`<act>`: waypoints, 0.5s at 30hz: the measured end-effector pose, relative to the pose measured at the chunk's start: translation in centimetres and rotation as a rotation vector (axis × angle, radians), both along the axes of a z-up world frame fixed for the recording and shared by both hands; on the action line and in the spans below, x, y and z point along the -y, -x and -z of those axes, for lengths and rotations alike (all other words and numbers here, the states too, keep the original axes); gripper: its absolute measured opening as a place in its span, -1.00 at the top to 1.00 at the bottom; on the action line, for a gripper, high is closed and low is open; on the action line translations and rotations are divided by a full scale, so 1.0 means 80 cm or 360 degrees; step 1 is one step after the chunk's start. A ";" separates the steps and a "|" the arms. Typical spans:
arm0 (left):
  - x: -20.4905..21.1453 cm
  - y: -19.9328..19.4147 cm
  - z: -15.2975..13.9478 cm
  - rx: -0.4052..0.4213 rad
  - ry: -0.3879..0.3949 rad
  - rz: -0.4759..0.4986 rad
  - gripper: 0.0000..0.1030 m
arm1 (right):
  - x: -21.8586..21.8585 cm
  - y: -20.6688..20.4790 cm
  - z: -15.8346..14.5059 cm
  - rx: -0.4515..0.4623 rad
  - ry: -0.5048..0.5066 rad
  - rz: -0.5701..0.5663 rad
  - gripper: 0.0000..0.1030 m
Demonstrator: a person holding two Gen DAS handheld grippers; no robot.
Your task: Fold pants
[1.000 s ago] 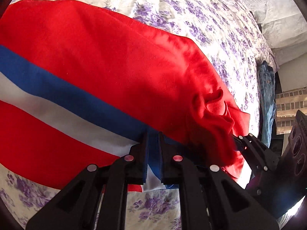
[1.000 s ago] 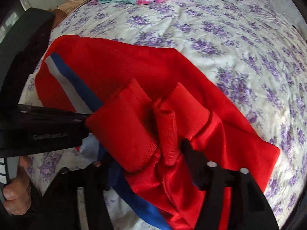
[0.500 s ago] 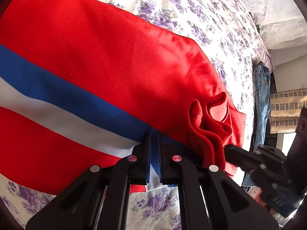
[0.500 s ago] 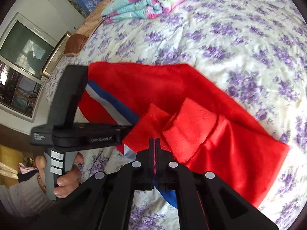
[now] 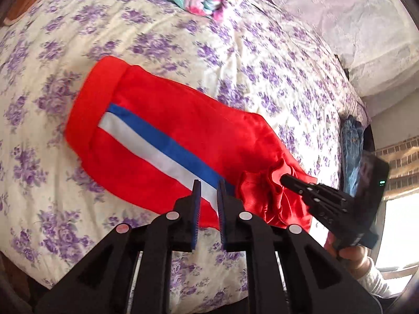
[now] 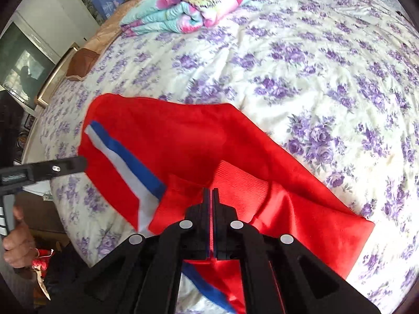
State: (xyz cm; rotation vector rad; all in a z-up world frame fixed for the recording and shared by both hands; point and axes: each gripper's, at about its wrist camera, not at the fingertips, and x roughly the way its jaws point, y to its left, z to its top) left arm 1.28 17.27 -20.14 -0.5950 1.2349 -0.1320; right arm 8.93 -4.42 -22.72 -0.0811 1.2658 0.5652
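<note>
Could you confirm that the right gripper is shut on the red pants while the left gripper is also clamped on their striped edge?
Not quite: the left gripper is open, its fingers apart with nothing between them, poised above the striped edge of the red pants, as the left wrist view shows. The right gripper is indeed shut on the pants, seen in the right wrist view.

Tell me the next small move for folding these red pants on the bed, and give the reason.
Probably carry the bunched cuffs up toward the waistband. The right gripper is shut on that bunched red fabric at the near end, while the left gripper hangs slightly open above the striped edge, gripping nothing. The pants lie lengthwise on the bed, so halving them seems the natural step.
</note>
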 end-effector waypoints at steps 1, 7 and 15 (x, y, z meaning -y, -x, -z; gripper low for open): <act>-0.011 0.005 -0.001 -0.0002 0.0004 -0.0046 0.66 | -0.002 -0.005 0.022 -0.0057 0.0041 -0.0007 0.98; -0.085 0.029 0.012 -0.0096 0.0043 -0.0347 -0.26 | -0.006 -0.012 0.023 -0.0066 0.0050 0.0006 0.94; -0.133 0.020 0.070 -0.0157 0.0386 -0.0596 -0.33 | 0.036 0.030 -0.062 0.0061 -0.0046 -0.0001 0.90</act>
